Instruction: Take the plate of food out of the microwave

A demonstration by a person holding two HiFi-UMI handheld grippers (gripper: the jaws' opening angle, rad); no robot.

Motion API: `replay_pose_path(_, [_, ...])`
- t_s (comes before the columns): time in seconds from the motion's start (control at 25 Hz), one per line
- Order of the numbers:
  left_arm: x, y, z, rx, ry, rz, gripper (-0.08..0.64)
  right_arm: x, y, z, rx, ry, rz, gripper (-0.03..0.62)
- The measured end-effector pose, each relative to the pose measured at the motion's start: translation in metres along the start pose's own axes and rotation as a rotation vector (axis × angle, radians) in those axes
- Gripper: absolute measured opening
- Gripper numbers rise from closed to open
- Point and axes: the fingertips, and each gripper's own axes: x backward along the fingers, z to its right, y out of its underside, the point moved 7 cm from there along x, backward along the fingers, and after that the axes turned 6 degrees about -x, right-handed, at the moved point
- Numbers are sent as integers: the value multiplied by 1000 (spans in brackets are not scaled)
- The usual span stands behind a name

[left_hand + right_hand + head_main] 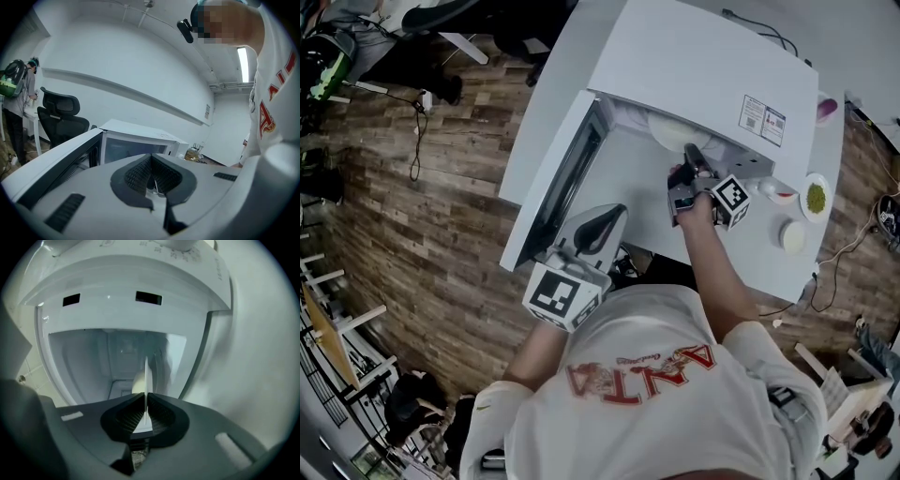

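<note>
Right gripper [145,414]: fingers clamped on the rim of the white plate [146,378], which lies inside the open microwave [703,66]. Left gripper [151,174]: fingers closed together, empty, near the microwave door [555,178].

White microwave [703,66], white plate [670,133], brown plank floor [422,216], red-lettered white shirt [675,431].

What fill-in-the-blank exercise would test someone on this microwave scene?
The door of the microwave stands ___.
The right gripper is shut on the rim of a white ___.
The left gripper, fingers together, holds ___.
The small dish beside the microwave holds something ___.
Missing: open; plate; nothing; green.
</note>
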Motion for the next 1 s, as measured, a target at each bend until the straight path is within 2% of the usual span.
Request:
replay_pose_path(0.64, [22, 0, 15, -4, 71, 42, 9, 70, 21, -8, 51, -62, -29, 21])
replay_pose_path(0.8, [23, -5, 25, -21, 116, 49, 9, 103, 24, 3, 73, -40, -33, 21])
replay_pose_path(1.0, [19, -2, 44, -34, 200, 57, 9, 146, 31, 25, 50, -17, -33, 23])
